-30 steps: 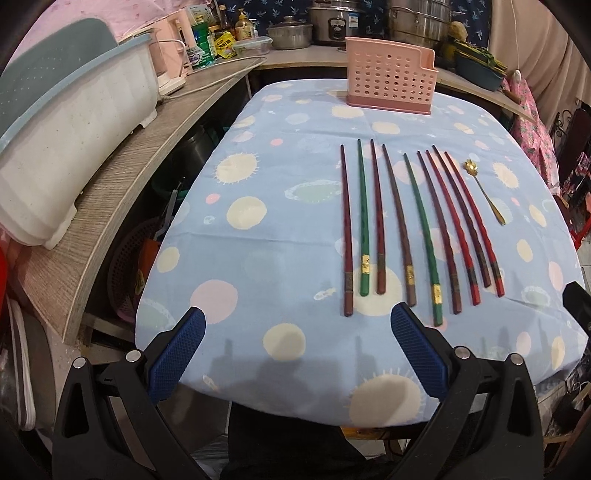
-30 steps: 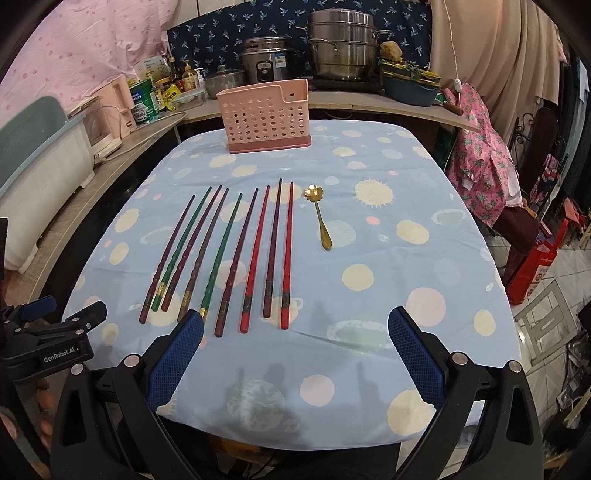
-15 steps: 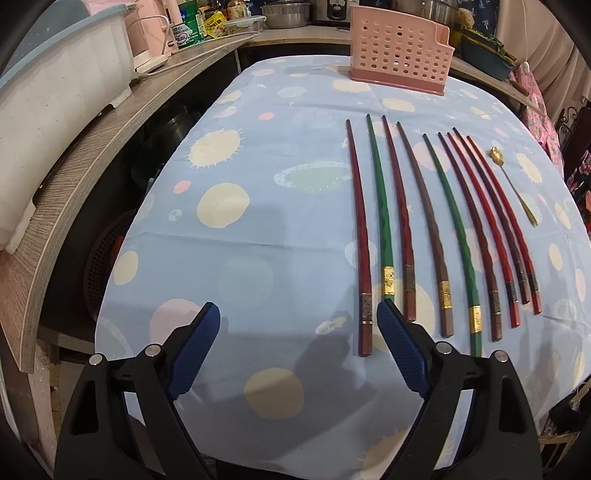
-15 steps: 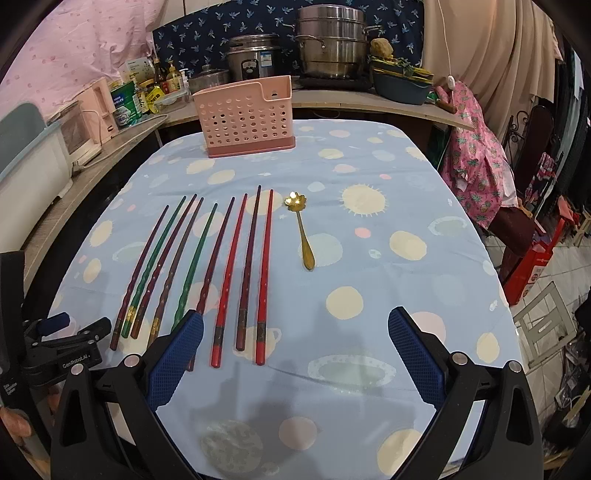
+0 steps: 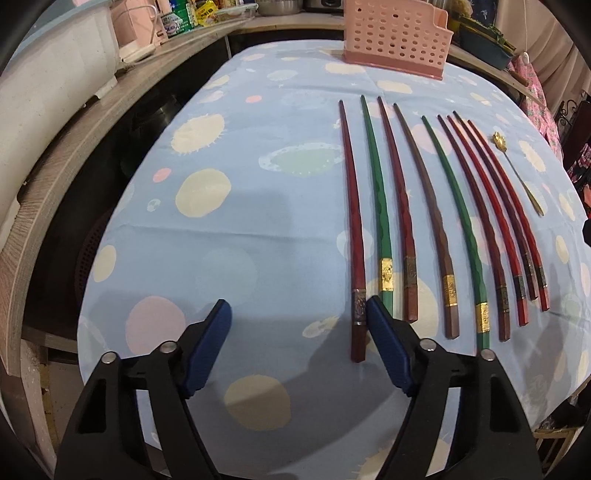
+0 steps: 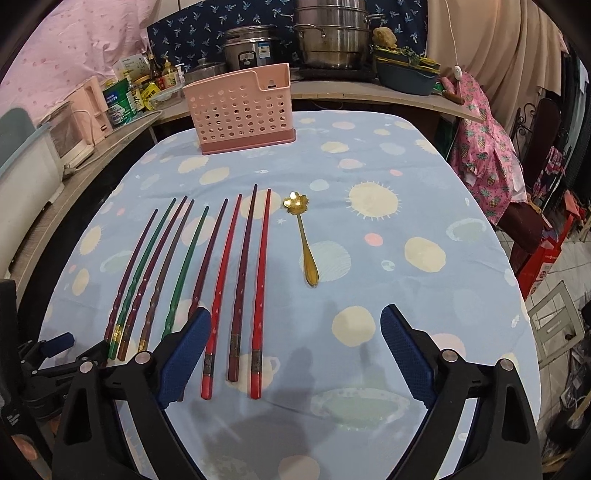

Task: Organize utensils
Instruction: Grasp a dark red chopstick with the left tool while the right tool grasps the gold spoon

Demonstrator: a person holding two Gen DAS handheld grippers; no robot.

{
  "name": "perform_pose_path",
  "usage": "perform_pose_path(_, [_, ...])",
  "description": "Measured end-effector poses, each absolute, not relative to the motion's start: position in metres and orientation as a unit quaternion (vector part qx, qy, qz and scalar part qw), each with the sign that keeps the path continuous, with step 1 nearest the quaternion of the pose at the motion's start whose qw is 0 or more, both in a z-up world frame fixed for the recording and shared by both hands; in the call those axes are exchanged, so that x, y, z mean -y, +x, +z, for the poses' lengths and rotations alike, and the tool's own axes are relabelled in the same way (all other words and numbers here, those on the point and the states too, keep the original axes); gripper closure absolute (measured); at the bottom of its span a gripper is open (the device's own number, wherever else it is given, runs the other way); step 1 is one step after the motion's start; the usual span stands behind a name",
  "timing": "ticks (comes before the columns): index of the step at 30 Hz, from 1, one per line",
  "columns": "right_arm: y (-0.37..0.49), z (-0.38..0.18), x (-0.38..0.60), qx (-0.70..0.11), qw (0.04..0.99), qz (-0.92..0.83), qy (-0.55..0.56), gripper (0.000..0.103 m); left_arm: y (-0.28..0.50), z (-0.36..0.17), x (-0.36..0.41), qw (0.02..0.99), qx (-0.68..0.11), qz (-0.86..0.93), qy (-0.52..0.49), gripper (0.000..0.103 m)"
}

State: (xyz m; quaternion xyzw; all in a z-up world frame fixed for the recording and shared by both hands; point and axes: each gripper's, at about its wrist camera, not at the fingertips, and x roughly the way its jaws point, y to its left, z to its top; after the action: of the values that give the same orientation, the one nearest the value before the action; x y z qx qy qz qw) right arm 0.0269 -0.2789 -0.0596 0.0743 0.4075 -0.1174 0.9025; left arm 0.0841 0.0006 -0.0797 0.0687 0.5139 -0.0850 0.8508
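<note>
While the left gripper point(image 5: 298, 319) hangs low over the near edge of the worktop point(image 5: 229, 236) in the left wrist view, its jaws stand apart and have just been closing, with only the spotted blue cloth between them and nothing grasped. Its right finger point(image 5: 388, 347) lies at five o'clock, just beside the thick end of the leftmost dark red chopstick point(image 5: 352, 229); whether the two touch cannot be told. Nine chopsticks point(image 5: 448, 221) lie side by side from the centre out toward three o'clock, thick ends nearest the camera, two of them green. A gold spoon point(image 5: 517, 173) lies at two o'clock beyond the last chopstick, and a pink holder point(image 5: 397, 35) with round holes stands upright at twelve o'clock on the far edge of the worktop. A wooden counter point(image 5: 74, 147) with a white tub curves along from nine to eleven o'clock. In the right wrist view, the right gripper point(image 6: 295, 338) has its jaws spread wide, slightly narrowed just now, released, over bare cloth. Its left finger point(image 6: 184, 354) at seven o'clock overlaps the thick end of one dark chopstick in this view, and three red and dark chopsticks point(image 6: 236, 295) end just right of it. The gold spoon point(image 6: 303, 240) lies near the centre, its flower-shaped bowl pointing away. The pink holder point(image 6: 242, 110) stands at eleven o'clock, with steel pots point(image 6: 332, 33) behind it. The left gripper point(image 6: 61, 350) shows at eight o'clock by the chopsticks' leftmost ends.
</note>
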Motion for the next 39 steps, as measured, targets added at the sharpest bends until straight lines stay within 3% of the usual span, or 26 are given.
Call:
perform_pose_path(4, [0.029, -0.064, 0.282, -0.413, 0.9, -0.117, 0.076, 0.02, 0.087, -0.079, -0.001, 0.849, -0.518, -0.092, 0.056, 0.045])
perform_pose_path(11, [0.042, -0.078, 0.296, -0.428, 0.892, -0.106, 0.102, 0.046, 0.089, -0.075, -0.002, 0.844, -0.525, -0.107, 0.038, 0.091])
perform_pose_path(15, [0.058, -0.083, 0.304, -0.427, 0.892, -0.094, 0.114, 0.062, 0.095, -0.075, -0.005, 0.842, -0.528, -0.106, 0.03, 0.093])
perform_pose_path(25, [0.093, -0.107, 0.32, -0.442, 0.884, -0.091, 0.126, 0.089, 0.101, -0.076, -0.003, 0.842, -0.529, -0.102, 0.029, 0.093])
perform_pose_path(39, [0.081, -0.103, 0.32, -0.429, 0.892, -0.089, 0.117, 0.092, 0.1, -0.072, -0.003, 0.842, -0.53, -0.102, 0.028, 0.094])
